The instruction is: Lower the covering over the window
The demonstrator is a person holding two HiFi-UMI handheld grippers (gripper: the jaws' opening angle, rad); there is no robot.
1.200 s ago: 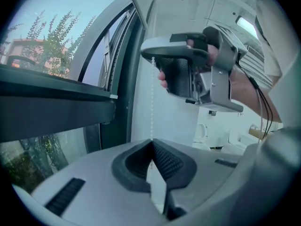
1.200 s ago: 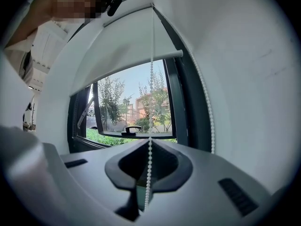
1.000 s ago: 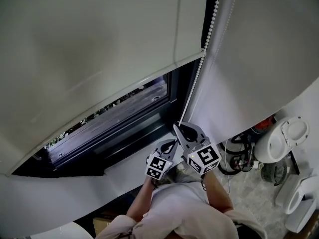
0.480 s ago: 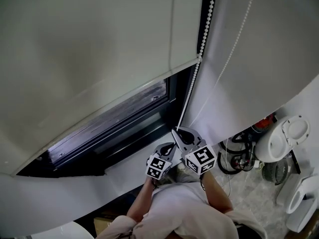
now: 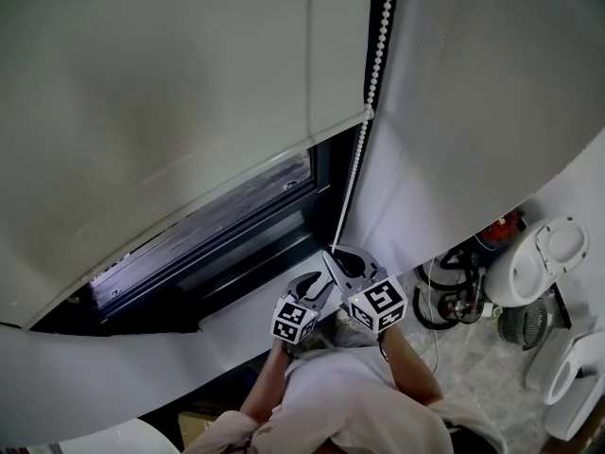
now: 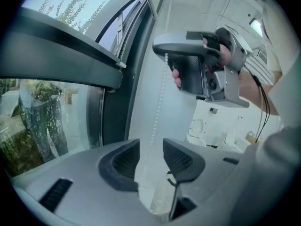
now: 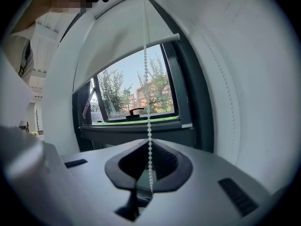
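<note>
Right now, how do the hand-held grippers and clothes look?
The left hand-held gripper and right hand-held gripper are grey, each with dark ribbed pads and a cube of black-and-white square markers. The person wears a pale top.

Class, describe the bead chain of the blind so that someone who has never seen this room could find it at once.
Start at the dark-framed window, mostly covered by a white roller blind. At the blind's right edge hangs the bead chain, running down to the shut right gripper. It alone is a thin string of small white beads, not flat fabric.
</note>
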